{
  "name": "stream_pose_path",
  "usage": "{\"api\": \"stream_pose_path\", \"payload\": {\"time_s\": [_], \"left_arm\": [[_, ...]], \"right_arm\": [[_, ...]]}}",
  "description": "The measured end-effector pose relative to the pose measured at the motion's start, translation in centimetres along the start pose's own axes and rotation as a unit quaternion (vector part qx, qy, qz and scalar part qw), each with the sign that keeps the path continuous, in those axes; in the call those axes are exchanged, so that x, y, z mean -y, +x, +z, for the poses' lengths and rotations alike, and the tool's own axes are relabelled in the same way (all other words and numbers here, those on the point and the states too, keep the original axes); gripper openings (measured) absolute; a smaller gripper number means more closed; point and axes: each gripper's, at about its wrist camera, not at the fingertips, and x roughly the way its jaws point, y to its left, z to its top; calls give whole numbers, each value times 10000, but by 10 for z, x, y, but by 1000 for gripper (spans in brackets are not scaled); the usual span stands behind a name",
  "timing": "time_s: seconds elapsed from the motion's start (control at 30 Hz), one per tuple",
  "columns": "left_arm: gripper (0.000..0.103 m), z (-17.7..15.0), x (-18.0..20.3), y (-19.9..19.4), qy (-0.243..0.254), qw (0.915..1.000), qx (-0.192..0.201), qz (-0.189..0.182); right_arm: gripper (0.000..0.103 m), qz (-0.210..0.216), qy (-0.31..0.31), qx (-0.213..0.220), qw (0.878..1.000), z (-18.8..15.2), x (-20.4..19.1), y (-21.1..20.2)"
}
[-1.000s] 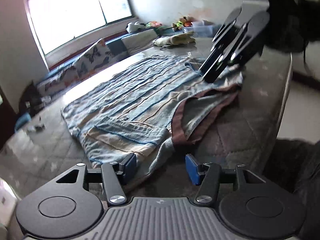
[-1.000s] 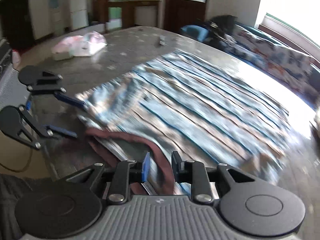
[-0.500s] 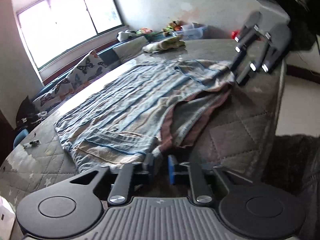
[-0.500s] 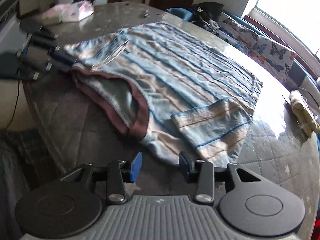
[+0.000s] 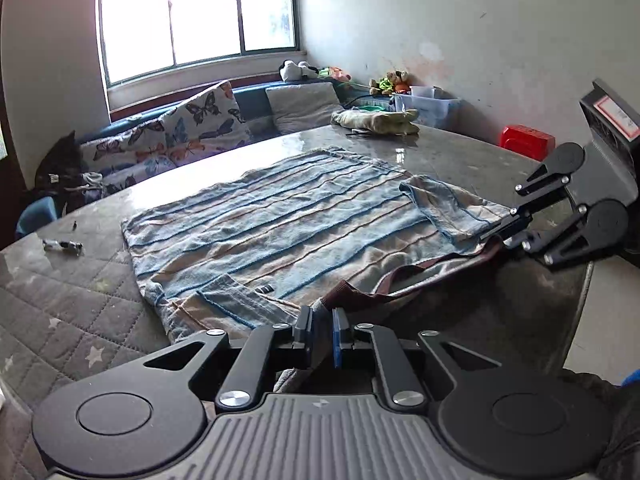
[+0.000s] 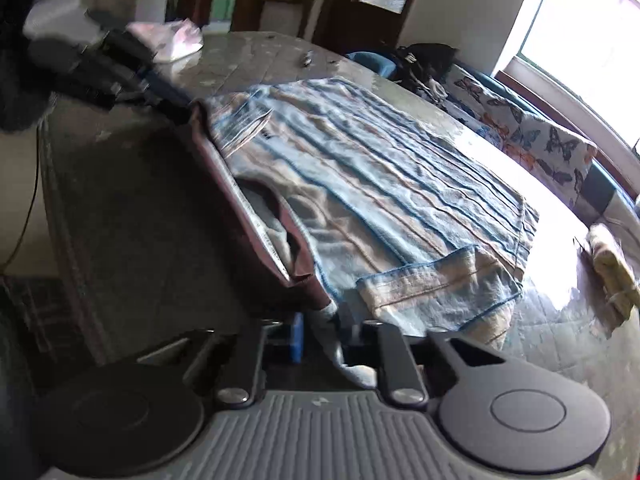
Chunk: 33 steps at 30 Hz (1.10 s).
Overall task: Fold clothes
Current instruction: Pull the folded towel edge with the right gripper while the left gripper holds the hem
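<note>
Bare quilted table (image 5: pixel 76 320) lies open to the left of the striped shirt (image 5: pixel 280 224), broken only by a small dark object (image 5: pixel 62 245) far left. At the far end a yellowish bundle (image 5: pixel 374 121) sits well apart from the shirt, with shiny bare surface between. In the right wrist view, a pink-white bag (image 6: pixel 172 40) occupies the far left corner.

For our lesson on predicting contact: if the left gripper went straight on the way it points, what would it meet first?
The left gripper is already shut on the striped shirt at its shoulder; straight on lies more of that shirt, probably its folded sleeve.
</note>
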Motion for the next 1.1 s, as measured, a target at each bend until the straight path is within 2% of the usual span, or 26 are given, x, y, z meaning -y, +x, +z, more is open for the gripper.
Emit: {"api": "stream_pose_path", "payload": {"time_s": [0.13, 0.23, 0.27, 0.33, 0.43, 0.63, 0.77, 0.8, 0.87, 0.9, 0.93, 1.0, 1.1], "left_arm": [[15, -9, 5, -4, 116, 9999, -70, -29], [19, -15, 10, -9, 203, 9997, -32, 110], [23, -17, 11, -11, 233, 9996, -17, 160], [41, -22, 14, -15, 288, 9993, 26, 253], [53, -28, 18, -20, 401, 9987, 83, 308], [58, -37, 36, -10, 1078, 9927, 43, 547], [58, -42, 42, 2, 1511, 9845, 32, 893], [57, -42, 43, 5, 1598, 9826, 27, 950], [43, -42, 41, 9, 1626, 9820, 4, 957], [27, -41, 40, 10, 1594, 9828, -16, 935], [17, -40, 38, 11, 1561, 9835, -36, 914], [11, -36, 32, 10, 1416, 9856, -5, 927], [10, -28, 22, 7, 1119, 9891, 78, 953]], "right_arm": [[9, 21, 415, 113, 9991, 6, 13, -2], [9, -13, 543, 195, 9983, 12, 22, -1], [8, -26, 579, 212, 9981, 15, 24, -1], [8, -2, 677, 219, 9975, 18, 29, 0], [8, -20, 704, 220, 9973, 22, 33, 2], [8, -11, 761, 203, 9969, 26, 36, 5], [8, -17, 768, 201, 9968, 27, 37, 6], [8, -17, 777, 200, 9968, 27, 37, 6], [8, -21, 774, 194, 9968, 27, 37, 7], [8, -22, 765, 192, 9969, 26, 36, 8], [9, -22, 756, 189, 9970, 26, 36, 8], [11, -61, 717, 153, 9973, 23, 33, 9], [21, -206, 408, 137, 9989, 16, 22, 8]]}}
